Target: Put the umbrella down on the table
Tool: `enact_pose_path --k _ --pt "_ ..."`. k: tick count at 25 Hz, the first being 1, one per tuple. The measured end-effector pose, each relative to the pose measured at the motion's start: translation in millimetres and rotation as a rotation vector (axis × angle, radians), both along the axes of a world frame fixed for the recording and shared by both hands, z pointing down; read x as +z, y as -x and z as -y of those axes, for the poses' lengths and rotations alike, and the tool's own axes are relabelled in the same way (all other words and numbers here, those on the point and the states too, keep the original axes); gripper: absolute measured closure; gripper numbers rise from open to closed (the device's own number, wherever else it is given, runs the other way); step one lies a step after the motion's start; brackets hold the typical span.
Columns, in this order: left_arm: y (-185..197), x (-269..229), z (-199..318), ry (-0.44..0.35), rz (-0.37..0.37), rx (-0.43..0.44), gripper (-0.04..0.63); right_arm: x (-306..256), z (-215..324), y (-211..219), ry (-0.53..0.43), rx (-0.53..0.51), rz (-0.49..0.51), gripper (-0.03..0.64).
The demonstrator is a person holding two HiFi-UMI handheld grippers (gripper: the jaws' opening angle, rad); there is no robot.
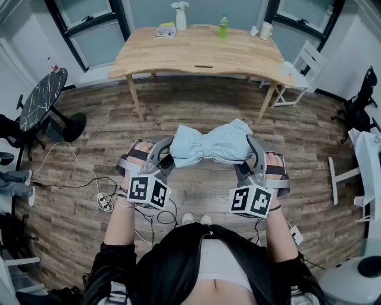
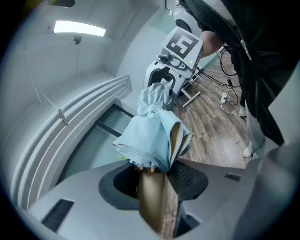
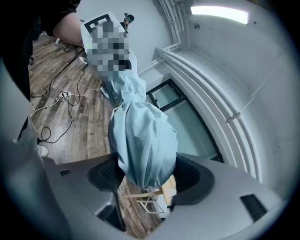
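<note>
A folded light-blue umbrella (image 1: pixel 211 145) hangs level in the air in front of me, over the wooden floor and short of the table (image 1: pixel 202 53). My left gripper (image 1: pixel 166 156) is shut on its tan handle end (image 2: pixel 152 197), where the canopy's (image 2: pixel 152 136) gathered edge bunches just beyond the jaws. My right gripper (image 1: pixel 250 156) is closed wide around the canopy's (image 3: pixel 143 140) bulky other end, the cloth filling the gap between the jaws. From the left gripper view, the right gripper's marker cube (image 2: pixel 180 47) shows past the umbrella.
The light wooden table carries a white spray bottle (image 1: pixel 180 15), a green bottle (image 1: pixel 223 27), a white mug (image 1: pixel 265 30) and a booklet (image 1: pixel 165 31). A white chair (image 1: pixel 306 68) stands at its right end. A round dark table (image 1: pixel 43 98) is left; cables (image 1: pixel 101 199) lie on the floor.
</note>
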State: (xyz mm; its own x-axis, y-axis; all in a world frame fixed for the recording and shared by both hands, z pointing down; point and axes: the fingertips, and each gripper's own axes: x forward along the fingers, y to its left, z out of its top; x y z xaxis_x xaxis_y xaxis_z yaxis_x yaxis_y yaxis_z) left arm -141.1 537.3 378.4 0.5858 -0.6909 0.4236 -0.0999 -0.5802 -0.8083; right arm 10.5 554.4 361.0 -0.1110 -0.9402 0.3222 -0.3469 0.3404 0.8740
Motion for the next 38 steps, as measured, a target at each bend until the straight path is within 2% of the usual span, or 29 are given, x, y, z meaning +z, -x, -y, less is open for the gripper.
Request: enact_pose_path --k 10,21,28,38 --pt "2 -1 1 -0.007 0.001 0.003 0.42 -3 -2 3 0.01 0.014 0.018 0.301" --pt "12 -5 1 -0.003 -0.014 0.032 0.42 -13 -8 14 -0.019 0.017 0.003 0.299" --pt "27 3 1 0.003 -0.003 0.051 0.42 -4 -12 30 -0.022 0.052 0.003 0.299" --pt "24 12 19 0.013 0.008 0.075 0.42 7 3 28 -0.005 0.08 0.015 0.299"
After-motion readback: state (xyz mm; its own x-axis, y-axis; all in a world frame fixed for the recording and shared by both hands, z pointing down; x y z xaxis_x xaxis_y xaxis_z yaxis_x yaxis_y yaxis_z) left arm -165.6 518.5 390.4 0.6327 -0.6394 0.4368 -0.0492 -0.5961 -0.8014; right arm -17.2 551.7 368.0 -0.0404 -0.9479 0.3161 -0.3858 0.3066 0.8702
